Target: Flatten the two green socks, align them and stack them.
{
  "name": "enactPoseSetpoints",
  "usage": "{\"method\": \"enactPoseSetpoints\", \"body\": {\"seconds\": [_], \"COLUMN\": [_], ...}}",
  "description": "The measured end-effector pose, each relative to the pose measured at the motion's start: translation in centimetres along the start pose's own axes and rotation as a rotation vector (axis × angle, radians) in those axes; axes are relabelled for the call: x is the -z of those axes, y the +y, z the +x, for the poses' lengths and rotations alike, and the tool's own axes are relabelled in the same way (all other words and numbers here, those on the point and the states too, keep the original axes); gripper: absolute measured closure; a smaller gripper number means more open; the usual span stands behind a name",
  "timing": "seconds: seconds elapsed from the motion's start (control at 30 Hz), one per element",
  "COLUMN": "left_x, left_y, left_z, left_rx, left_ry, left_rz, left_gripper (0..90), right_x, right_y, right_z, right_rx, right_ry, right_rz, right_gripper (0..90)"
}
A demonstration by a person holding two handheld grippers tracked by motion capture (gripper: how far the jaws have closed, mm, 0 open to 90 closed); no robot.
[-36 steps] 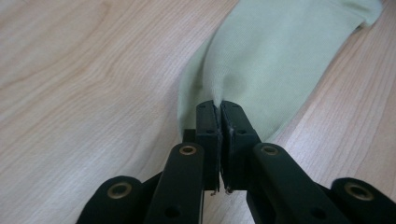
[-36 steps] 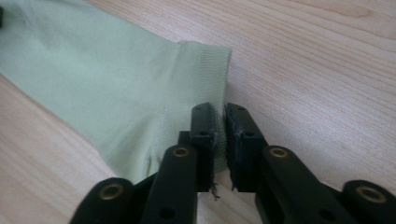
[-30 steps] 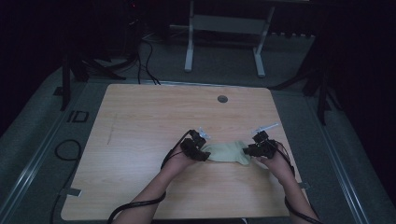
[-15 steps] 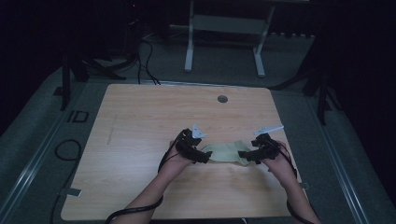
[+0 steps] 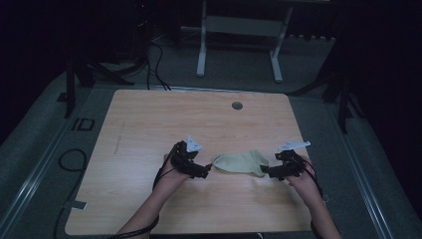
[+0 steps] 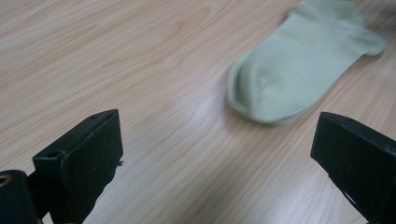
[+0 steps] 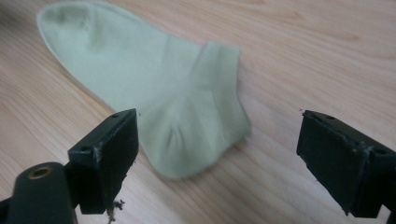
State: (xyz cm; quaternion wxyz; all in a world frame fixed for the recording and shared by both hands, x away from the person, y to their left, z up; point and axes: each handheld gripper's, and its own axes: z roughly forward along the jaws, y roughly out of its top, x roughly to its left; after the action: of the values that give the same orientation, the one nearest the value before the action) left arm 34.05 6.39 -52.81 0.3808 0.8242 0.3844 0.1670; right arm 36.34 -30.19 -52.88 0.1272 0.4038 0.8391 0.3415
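At the near edge of the high view two forearms come in from the bottom, each hand holding a gripper over a light wooden table (image 5: 149, 129). The left gripper (image 5: 205, 172) sits just left of a pale green sock (image 5: 241, 162), with a grey three-cornered plate (image 5: 194, 144) on top of it. The right gripper (image 5: 263, 174) sits just right of the sock and carries its own grey plate (image 5: 293, 145). Thin black cables trail back along both forearms.

In the left gripper view the fingers (image 6: 81, 163) stand wide apart with bare wood between them; the sock (image 6: 299, 65) lies flat on the table beyond them, its rounded toe end nearest this gripper, not touching either finger. It appears to be two layers, perhaps a pair laid one on the other, though the blur makes that hard to say.

In the right gripper view the fingers (image 7: 105, 158) are likewise spread wide and hold nothing. The sock (image 7: 159, 102) lies flat just ahead, its ribbed cuff end nearest, the left finger overlapping its edge in the picture; whether it touches the cloth I cannot tell.

The sock rests in the near half of the table, a little right of centre, lengthwise from left to right. Farther off, a small round grommet (image 5: 237, 105) is set in the table near its far edge. Beyond the table the floor is dark grey, with loose cables (image 5: 154, 59) at far left and a white metal stand (image 5: 239, 42) at the far centre.
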Motion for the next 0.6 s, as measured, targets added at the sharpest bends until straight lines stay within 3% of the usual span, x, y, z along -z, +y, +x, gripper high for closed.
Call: {"method": "enactPoseSetpoints", "body": {"seconds": [0.17,0.3,0.6], "left_x": [0.6,1.0,2.0], "left_y": [-1.4,-2.5,-4.6], "left_z": [1.0,1.5,2.7], "left_rx": [0.021,0.008,0.052], "left_ry": [0.011,0.027,0.032], "left_rz": [0.011,0.018,0.017], "left_gripper": [2.2,2.2,2.2], "right_x": [0.3,0.7,1.8], "right_y": [-1.4,-2.4,-4.4], "right_z": [-0.3,-0.5,-0.6], "right_rx": [-0.013,-0.024,-0.028], "right_ry": [-0.017,-0.030,-0.070], "right_rz": [-0.004,-0.018,-0.046], "right_gripper": [12.5,11.0,10.6]}}
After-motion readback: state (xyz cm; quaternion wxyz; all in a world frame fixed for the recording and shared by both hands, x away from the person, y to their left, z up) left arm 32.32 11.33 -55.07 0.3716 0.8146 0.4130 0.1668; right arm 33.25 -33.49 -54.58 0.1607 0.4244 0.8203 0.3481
